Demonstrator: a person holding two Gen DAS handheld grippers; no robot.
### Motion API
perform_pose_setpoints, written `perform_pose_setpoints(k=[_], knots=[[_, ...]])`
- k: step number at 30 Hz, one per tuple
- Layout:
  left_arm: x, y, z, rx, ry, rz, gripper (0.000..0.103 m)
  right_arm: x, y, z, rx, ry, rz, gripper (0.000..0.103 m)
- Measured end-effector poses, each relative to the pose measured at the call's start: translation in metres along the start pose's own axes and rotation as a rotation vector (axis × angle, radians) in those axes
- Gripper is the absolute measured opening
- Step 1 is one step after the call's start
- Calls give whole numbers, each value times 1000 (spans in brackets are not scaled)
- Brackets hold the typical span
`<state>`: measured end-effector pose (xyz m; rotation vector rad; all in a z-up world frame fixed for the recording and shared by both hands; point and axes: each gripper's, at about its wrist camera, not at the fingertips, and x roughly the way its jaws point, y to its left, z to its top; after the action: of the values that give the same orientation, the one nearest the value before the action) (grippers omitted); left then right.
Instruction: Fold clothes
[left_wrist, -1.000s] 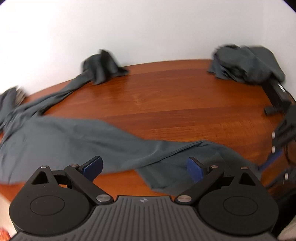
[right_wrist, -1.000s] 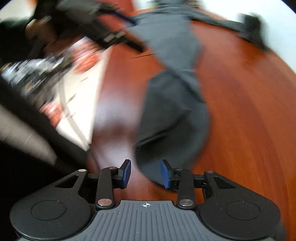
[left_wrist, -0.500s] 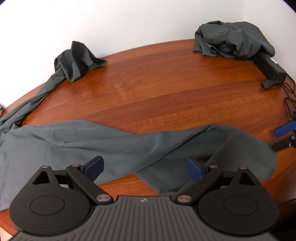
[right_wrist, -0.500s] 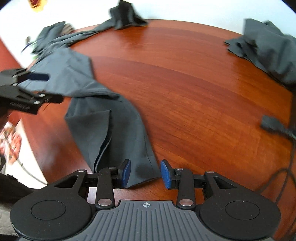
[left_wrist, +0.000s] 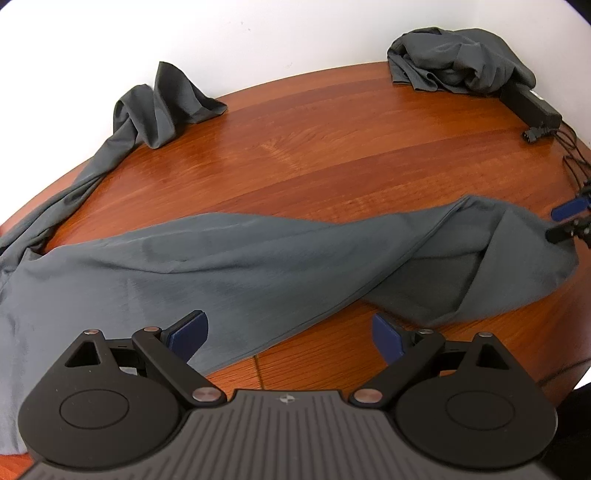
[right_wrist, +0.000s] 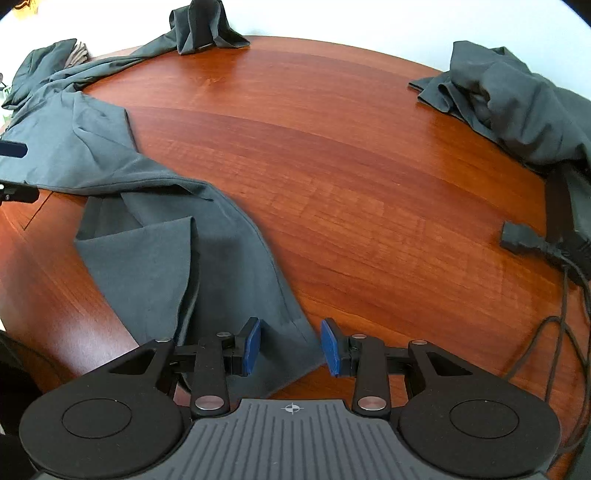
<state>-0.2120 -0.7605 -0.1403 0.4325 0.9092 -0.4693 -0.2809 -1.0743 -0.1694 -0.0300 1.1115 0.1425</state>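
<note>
A long dark grey garment (left_wrist: 236, 266), apparently a pair of trousers, lies stretched across the near side of a reddish wooden table (left_wrist: 332, 147), one leg trailing toward the table's far edge, where it ends in a bunched heap against the white wall (left_wrist: 258, 33). The left gripper (left_wrist: 288, 334) hovers just above the garment's near hem, jaws spread wide and holding nothing, its blue pads (left_wrist: 188, 332) clear of the cloth. The right gripper (right_wrist: 290, 347) stands at the garment's other end, jaws partly open; the cloth's corner lies between its pads, but no grip shows. A second crumpled grey garment (left_wrist: 458, 59) sits at the table's far corner, with a black power adapter (left_wrist: 528, 107) just beside it, its cables (right_wrist: 565, 332) running along the table's edge.
</note>
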Motion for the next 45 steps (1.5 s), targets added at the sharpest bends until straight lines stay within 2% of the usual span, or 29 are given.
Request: perform_pose_setpoints(k=[3,5,8,10,14,19,26,28,29,31,34,36,40,43,45], knots=[[5,2,0,15,-2,-18,97,3,1,1,-10,5,-4,35],[10,-2,1,35,-4,-32,97,1,0,3,-2,9,15,22],[16,-8,4,66,-7,-51,97,-4,-4,5,37,14,52,12],[21,-11,5,87,-9,-64,92,-11,-2,7,42,11,53,10],[28,-22,9,131,-19,-82,80,-38,5,18,23,-34,27,9],[36,-33,11,175,-29,-107,70,-78,9,40,7,-106,-1,9],[49,-29,17,169,-33,-50,65,-121,23,76,-92,-214,-25,9],[50,-23,19,157,-45,-25,52,-126,26,87,-135,-226,-45,9],[51,-21,20,151,-51,-12,48,-129,28,92,-157,-231,-54,9],[52,-15,22,138,-63,13,29,-125,26,103,-193,-229,-66,9],[47,-11,31,83,-118,58,12,-111,23,120,-270,-223,-130,9],[37,-1,38,36,-173,78,10,-108,22,133,-304,-260,-176,9],[16,17,51,-36,-261,55,9,-118,24,146,-352,-352,-245,9],[12,25,55,-47,-239,-17,9,-116,17,129,-359,-312,-205,9],[13,27,50,-43,-213,-73,9,-106,14,106,-361,-254,-182,9]])
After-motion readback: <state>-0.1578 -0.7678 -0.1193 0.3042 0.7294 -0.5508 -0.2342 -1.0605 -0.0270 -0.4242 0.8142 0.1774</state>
